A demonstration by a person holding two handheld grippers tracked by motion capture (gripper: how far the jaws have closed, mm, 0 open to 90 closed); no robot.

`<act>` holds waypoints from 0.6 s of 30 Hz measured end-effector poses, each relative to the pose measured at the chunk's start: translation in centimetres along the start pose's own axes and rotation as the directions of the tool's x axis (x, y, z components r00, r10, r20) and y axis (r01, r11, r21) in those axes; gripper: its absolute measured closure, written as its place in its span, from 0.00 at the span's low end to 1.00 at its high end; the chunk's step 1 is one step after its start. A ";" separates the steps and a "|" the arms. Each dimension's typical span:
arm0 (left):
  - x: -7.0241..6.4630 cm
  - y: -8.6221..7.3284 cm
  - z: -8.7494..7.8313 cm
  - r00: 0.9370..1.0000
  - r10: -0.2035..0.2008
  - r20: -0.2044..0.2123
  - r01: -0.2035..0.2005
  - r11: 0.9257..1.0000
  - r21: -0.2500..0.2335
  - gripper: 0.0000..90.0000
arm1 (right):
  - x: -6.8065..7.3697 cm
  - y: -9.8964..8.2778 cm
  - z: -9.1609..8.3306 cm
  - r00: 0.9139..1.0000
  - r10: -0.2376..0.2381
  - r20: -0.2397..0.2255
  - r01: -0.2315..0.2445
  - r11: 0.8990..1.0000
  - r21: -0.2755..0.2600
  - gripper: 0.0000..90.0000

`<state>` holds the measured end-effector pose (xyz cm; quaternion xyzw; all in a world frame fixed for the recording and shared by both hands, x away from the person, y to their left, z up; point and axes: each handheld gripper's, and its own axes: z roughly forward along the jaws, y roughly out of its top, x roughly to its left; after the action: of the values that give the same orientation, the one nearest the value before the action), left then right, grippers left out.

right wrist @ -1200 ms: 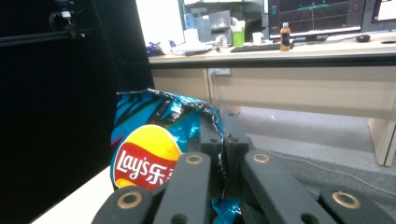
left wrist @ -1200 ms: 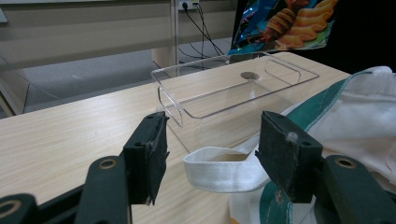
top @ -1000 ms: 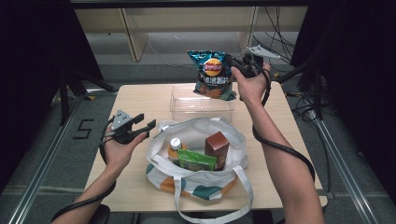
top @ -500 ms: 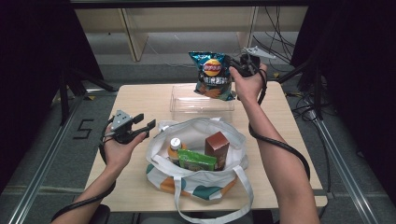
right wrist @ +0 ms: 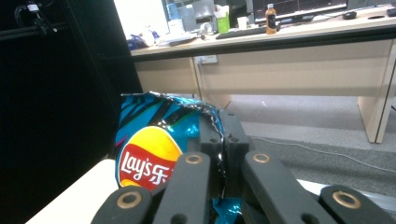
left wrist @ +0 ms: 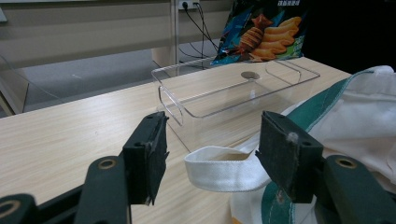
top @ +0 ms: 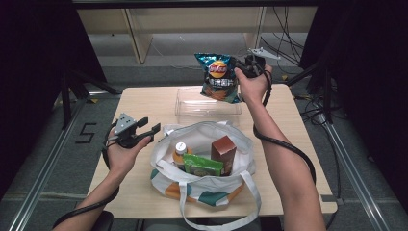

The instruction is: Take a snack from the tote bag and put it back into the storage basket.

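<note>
A blue bag of crisps (top: pixel 219 78) (right wrist: pixel 156 145) hangs in the air over the far end of a clear plastic tray (top: pixel 208 100) (left wrist: pixel 233 88). My right gripper (top: pixel 242 70) (right wrist: pixel 219 135) is shut on the bag's top right edge, the foil pinched between its jaws. My left gripper (top: pixel 148 127) (left wrist: pixel 212 149) hovers open at the table's left, beside a white and green tote bag (top: pixel 204 166). A white handle strap (left wrist: pixel 219 167) of the tote lies between the open jaws, below them. The bag of crisps (left wrist: pixel 261 30) shows beyond the tray in the left gripper view.
The tote holds a brown carton (top: pixel 223 152), a green packet (top: pixel 202 164) and a bottle with a white cap (top: pixel 180 150). The wooden table (top: pixel 144 103) has bare surface at left and right. Cables (top: pixel 293 45) trail on the floor behind the table.
My right gripper has carried the bag of crisps slightly down and toward the left, closer over the clear tray. The left gripper has stayed where it was.
</note>
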<state>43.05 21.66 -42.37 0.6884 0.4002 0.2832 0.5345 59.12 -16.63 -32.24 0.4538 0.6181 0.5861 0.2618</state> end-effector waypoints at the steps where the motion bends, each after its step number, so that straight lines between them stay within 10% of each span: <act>1: 0.0 0.0 0.0 1.000 0.000 0.000 0.000 1.000 -0.001 0.46 | 0.1 -0.1 0.1 1.000 0.009 0.003 -0.009 1.000 0.004 1.00; 18: 0.1 0.0 0.0 1.000 0.009 0.002 -0.009 1.000 -0.008 0.46 | 0.1 -0.7 1.4 1.000 0.003 0.005 -0.003 1.000 0.013 1.00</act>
<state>43.06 21.73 -42.38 0.6884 0.3956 0.2864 0.5363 60.15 -15.80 -33.19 0.4576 0.6207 0.5814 0.2595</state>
